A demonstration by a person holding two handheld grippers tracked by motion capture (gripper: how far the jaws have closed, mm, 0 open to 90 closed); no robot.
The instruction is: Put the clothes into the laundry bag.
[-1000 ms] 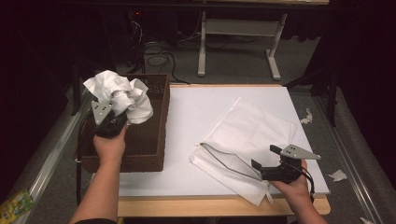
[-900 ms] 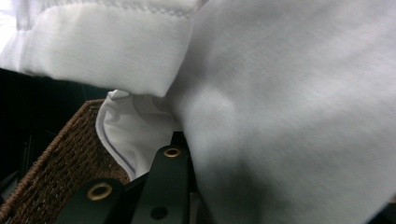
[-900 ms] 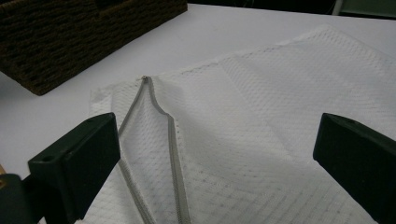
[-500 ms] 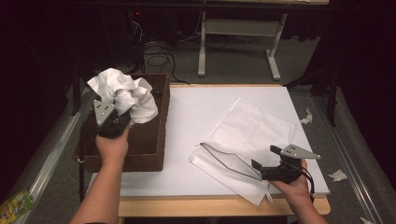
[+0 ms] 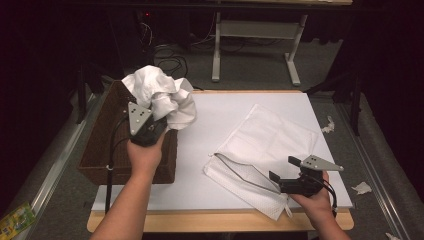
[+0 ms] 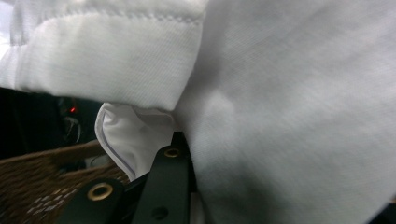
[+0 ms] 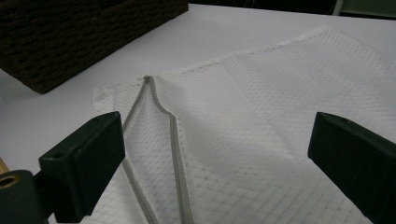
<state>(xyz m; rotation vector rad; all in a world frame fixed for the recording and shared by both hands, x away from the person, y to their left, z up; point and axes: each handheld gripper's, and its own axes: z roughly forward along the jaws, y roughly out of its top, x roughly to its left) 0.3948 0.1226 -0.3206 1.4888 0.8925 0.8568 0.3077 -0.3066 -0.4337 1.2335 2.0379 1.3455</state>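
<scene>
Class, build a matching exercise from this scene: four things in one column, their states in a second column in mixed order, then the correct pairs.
1. white garment
2. mesh laundry bag
3. wicker basket
4. right gripper

a. jaws open, above the bag
b. lying flat, zipper open
c. bunched, gripped by the left gripper
d. standing at the table's left edge

Pairs: 1-c, 2-b, 3-d, 4-a
</scene>
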